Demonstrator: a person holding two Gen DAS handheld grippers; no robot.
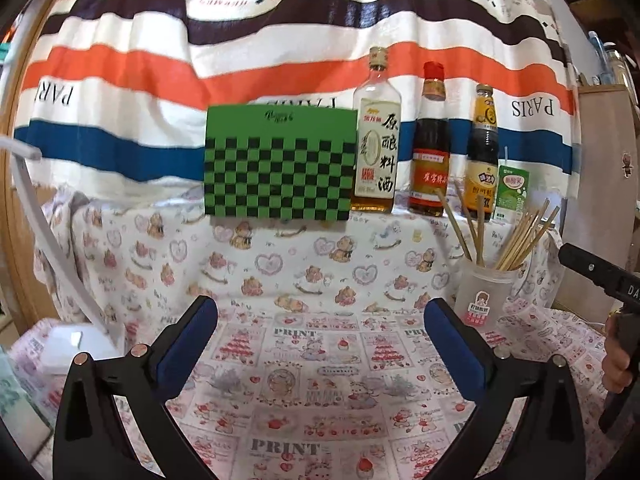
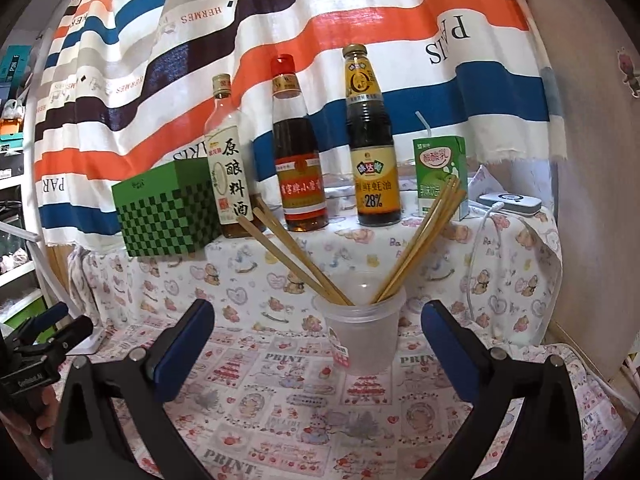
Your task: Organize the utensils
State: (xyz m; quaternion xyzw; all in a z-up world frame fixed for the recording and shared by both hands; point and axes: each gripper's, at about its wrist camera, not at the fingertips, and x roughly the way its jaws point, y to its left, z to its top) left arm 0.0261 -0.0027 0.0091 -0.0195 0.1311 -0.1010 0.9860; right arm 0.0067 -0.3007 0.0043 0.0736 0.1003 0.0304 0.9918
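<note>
A translucent plastic cup (image 2: 362, 336) stands upright on the printed tablecloth and holds several wooden chopsticks (image 2: 296, 256) that fan out to both sides. In the right wrist view it is straight ahead, just beyond my right gripper (image 2: 318, 332), which is open and empty. In the left wrist view the cup (image 1: 482, 296) and its chopsticks (image 1: 516, 240) stand to the right of my left gripper (image 1: 320, 320), which is open and empty over bare cloth.
A green checkered box (image 1: 280, 164), three sauce bottles (image 2: 296, 148) and a green drink carton (image 2: 440, 174) line the back against a striped curtain. A white device with a cable (image 2: 510, 202) lies at the back right. A white box (image 1: 76, 344) lies at the left.
</note>
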